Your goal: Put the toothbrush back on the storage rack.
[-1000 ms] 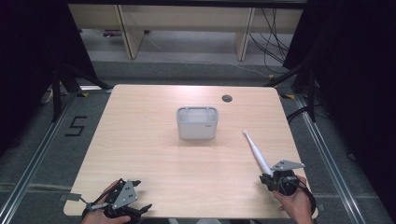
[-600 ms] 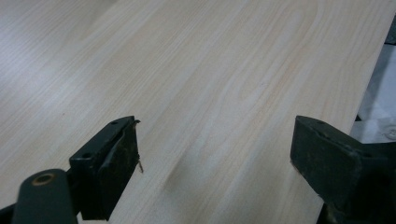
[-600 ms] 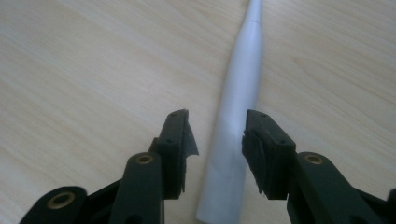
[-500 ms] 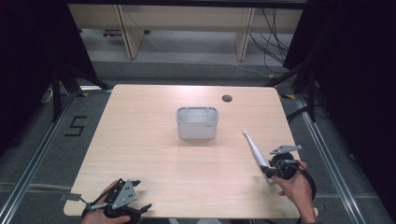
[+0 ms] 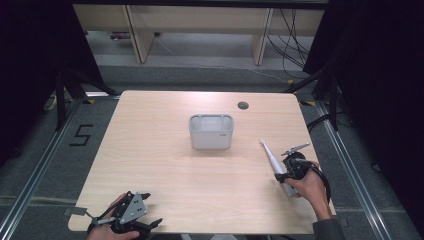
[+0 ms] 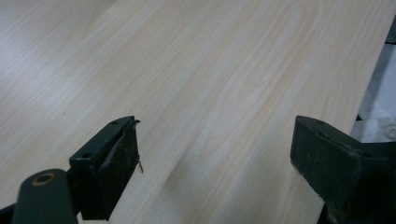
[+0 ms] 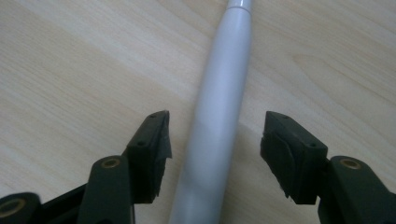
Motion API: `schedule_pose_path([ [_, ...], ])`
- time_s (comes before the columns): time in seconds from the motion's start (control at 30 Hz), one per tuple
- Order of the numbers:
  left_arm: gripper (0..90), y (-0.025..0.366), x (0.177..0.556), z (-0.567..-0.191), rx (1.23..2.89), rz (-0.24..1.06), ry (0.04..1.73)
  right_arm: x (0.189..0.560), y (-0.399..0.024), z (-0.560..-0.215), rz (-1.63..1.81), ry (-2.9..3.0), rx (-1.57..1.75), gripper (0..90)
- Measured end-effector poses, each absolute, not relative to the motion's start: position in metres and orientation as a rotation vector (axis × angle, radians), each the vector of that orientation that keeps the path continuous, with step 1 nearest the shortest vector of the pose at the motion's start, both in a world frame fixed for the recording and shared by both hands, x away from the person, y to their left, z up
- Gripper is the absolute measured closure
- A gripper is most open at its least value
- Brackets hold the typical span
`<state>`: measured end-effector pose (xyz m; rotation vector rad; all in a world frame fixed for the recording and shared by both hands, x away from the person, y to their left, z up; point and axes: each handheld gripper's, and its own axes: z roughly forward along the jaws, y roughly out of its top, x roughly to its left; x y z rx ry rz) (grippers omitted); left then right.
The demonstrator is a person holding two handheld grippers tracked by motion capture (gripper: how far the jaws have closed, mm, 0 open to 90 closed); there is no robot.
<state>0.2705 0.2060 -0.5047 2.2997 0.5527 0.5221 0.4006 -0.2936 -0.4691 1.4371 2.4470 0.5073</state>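
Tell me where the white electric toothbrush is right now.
In the high view, the white electric toothbrush lies on the table's right side, right of the grey bin, between the right gripper's open jaws.

Even overhead light on the table, dark surroundings, soft close-ups.

In the high view the table [image 5: 165, 150] is lit evenly from above and the sides of the room are lost in black; only faint shadows are cast beside the bin [image 5: 211, 131]. In the left gripper view a pale glare is spread across the wood at upper left, and the near jaws are blurred. In the right gripper view the handle [image 7: 219, 116] is softened and slightly washed out, with a dim shadow along one side.
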Motion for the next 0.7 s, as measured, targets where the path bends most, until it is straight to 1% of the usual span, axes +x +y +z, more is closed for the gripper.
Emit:
schedule_pose_path([
  [0.17,14.8,0.206,0.270,-0.504,2.299,0.522,0.554,0.415,-0.291,-0.471,0.467,2.472,1.448,43.9],
  [0.23,14.8,0.206,0.271,-0.505,2.287,0.515,0.557,0.417,-0.288,-0.471,0.467,2.467,1.485,44.4],
  [0.47,14.8,0.206,0.271,-0.505,2.292,0.512,0.560,0.430,-0.283,-0.470,0.385,2.534,1.465,47.9],
  [0.7,14.8,0.206,0.271,-0.505,2.294,0.512,0.558,0.439,-0.276,-0.469,0.335,2.558,1.500,53.2],
])
